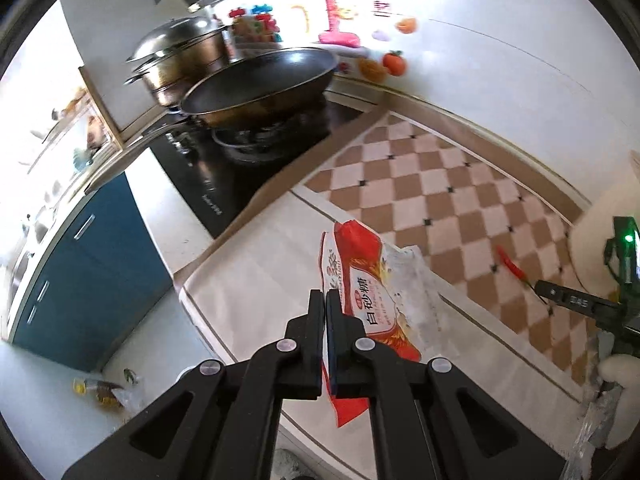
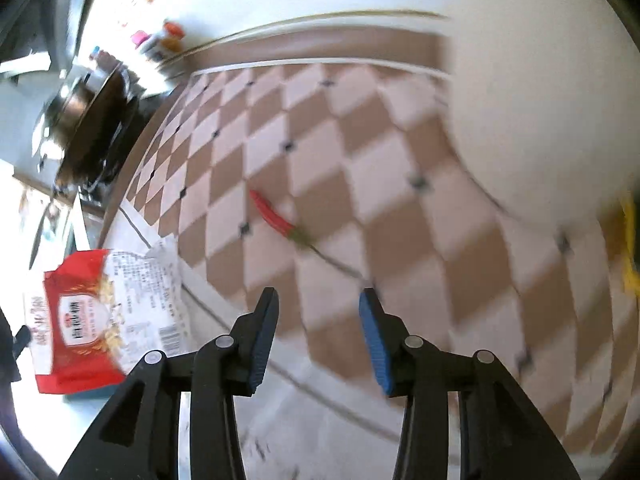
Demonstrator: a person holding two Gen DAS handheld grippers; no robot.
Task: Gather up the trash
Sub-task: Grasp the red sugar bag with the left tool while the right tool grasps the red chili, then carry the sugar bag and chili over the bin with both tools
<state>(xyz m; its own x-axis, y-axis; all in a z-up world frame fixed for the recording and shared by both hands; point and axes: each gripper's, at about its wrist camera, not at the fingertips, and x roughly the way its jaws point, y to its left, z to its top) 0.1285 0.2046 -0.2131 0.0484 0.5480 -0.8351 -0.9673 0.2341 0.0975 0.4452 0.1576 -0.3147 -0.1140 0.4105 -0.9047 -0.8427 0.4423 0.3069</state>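
My left gripper (image 1: 325,300) is shut on a red and white sugar packet (image 1: 360,276) and holds it above the counter's edge. The packet also shows at the left of the right wrist view (image 2: 92,320). A red chili pepper (image 2: 272,216) with a green stem lies on the checkered mat (image 2: 340,160), ahead of my right gripper (image 2: 318,300), which is open and empty above the mat. The chili also shows in the left wrist view (image 1: 510,264), close to the right gripper (image 1: 560,294).
A dark wok (image 1: 260,80) and a steel pot (image 1: 180,56) sit on the black stove (image 1: 224,168) at the back left. Blue cabinets (image 1: 84,276) stand below. Wrapper litter (image 1: 108,394) lies on the floor. A yellow object (image 2: 630,248) is at the right edge.
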